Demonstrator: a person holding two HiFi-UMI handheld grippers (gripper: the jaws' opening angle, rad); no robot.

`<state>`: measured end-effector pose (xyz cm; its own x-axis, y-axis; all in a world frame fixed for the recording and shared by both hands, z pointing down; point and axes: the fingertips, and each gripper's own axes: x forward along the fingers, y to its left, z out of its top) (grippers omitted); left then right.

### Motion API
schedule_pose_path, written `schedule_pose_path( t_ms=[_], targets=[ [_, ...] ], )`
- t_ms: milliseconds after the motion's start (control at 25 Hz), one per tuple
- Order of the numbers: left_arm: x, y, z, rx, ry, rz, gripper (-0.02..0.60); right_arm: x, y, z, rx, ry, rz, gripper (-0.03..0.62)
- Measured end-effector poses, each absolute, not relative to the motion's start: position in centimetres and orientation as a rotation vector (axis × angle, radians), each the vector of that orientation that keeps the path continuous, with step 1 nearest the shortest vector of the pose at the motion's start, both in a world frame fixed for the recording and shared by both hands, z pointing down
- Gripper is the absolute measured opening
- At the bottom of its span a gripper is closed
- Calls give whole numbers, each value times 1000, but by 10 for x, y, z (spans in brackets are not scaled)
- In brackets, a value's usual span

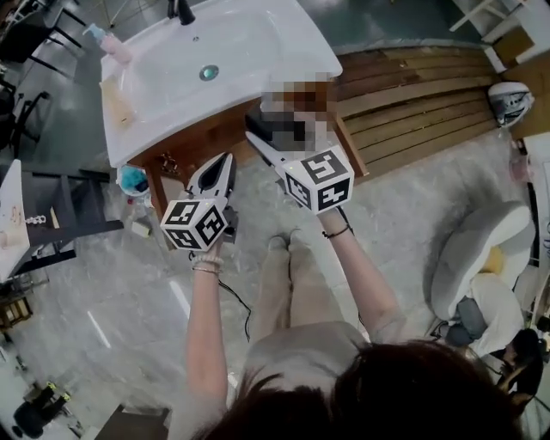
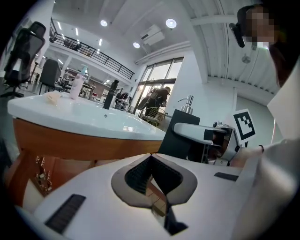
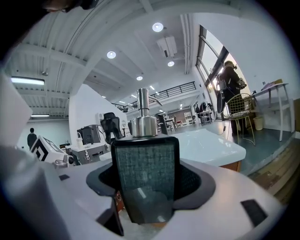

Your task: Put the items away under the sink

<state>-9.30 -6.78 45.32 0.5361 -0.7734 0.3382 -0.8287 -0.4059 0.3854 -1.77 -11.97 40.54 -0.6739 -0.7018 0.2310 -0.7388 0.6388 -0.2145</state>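
Dark and square-sided, with a woven-looking face and a steel pump (image 3: 142,117) on top, the soap bottle (image 3: 145,164) stands upright between the pads of the right gripper (image 3: 146,187), which pinch it from both sides. In the head view it is held off the floor at the front right corner of the sink, close to the cabinet and not under it. The left gripper (image 2: 151,164) is just to its left, jaws pressed together with nothing between them, pointing at the cabinet front.

The sink (image 1: 258,51) is a white basin with a round drain (image 1: 209,73) and a black tap (image 1: 182,10) at its back edge. A pink bottle (image 1: 114,45) stands on the far left of its rim. Below it is a wooden cabinet (image 1: 206,142) with metal hinges (image 2: 42,173) on its inner side. A teal thing (image 1: 133,180) sits low at the cabinet's left; what it is I cannot tell.

The floor (image 1: 404,198) is pale grey, marble-patterned and glossy, and meets a strip of wooden decking (image 1: 412,94) to the right of the sink. A white moulded seat (image 1: 481,249) stands well off to the right, a dark desk (image 1: 60,215) to the left. The room is a tall white hall with round ceiling lights, a railed upper gallery and large windows, where a person (image 3: 229,79) stands
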Motion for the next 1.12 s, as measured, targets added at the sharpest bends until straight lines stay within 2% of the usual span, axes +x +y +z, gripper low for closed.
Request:
schedule_pose_path(
  t_ms=[1120],
  targets=[
    [-101,-96,622,2278,-1337,138,0,-42,-128,606,1047,-2723,354,325]
  ],
)
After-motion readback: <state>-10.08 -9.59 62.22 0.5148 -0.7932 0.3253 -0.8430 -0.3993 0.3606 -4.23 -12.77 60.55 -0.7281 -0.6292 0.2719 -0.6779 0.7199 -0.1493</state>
